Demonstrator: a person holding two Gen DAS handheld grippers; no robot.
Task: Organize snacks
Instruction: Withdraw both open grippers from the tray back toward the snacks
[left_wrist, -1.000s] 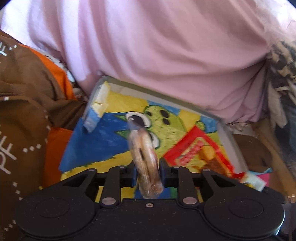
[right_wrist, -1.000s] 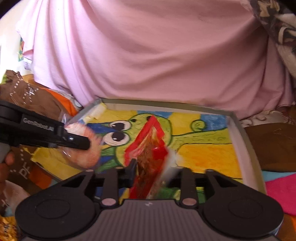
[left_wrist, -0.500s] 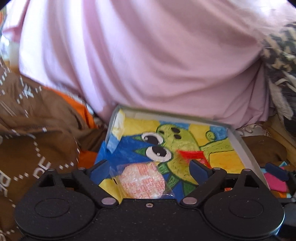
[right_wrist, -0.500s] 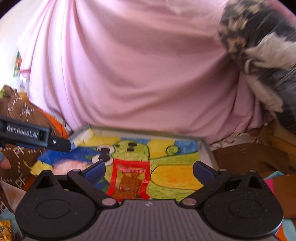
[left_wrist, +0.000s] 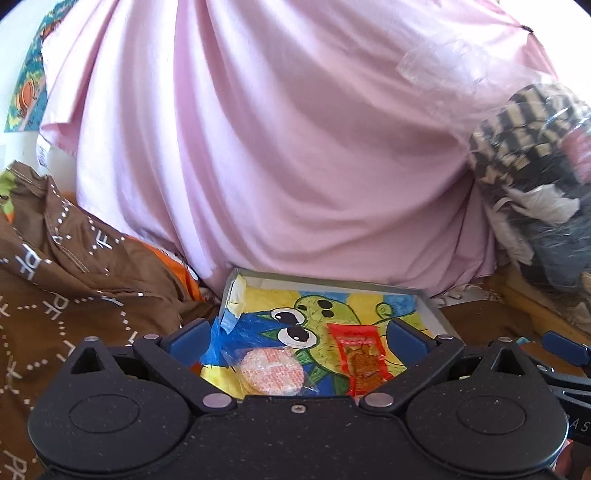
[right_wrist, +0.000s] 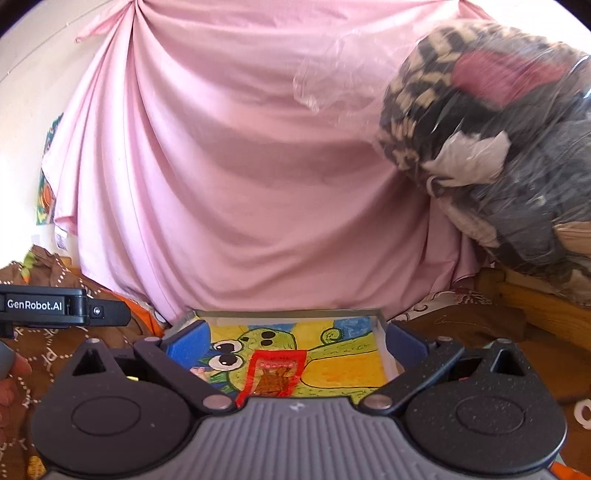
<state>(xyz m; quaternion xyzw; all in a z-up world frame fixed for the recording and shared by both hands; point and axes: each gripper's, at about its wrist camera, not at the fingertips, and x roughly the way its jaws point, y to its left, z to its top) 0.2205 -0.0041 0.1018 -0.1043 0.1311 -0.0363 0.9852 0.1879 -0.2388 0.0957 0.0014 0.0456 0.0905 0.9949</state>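
**A:** Where are your snacks sitting?

**B:** Both lie flat in the shallow grey-rimmed tray (left_wrist: 430, 301) with the green cartoon creature painted on its floor. Your round pale wafer in a clear wrapper (left_wrist: 271, 373) is at the near left of the tray, just below the creature's eyes. Your red-bordered clear sachet with brown contents (left_wrist: 360, 360) lies just to its right, the two close but apart.

**A:** Which way does the sachet run?

**B:** Its long axis goes near to far, with the printed red header at the far end and the brown contents toward you. In the left wrist view it leans slightly left at the far end. The wafer is round, so it has no long axis; the twisted end of its wrapper points far-left.

**A:** And your tools?

**B:** Your left gripper (left_wrist: 295, 341) is spread wide with nothing between its blue pads (left_wrist: 190, 341). Your right gripper (right_wrist: 295, 341) is equally wide apart and empty, its fingers straddling the tray.

**A:** What does one view give you that the other doesn't?

**B:** Only the left wrist view shows the wafer whole; in the right wrist view the tray's near left is hidden behind the gripper. The right wrist view shows your left gripper's black body at the far left, above the brown patterned cloth (right_wrist: 48, 365), and the clear plastic bag of dark clothes (right_wrist: 498, 147) looms larger on the right. The pink draped sheet (right_wrist: 240, 166) backs both views.
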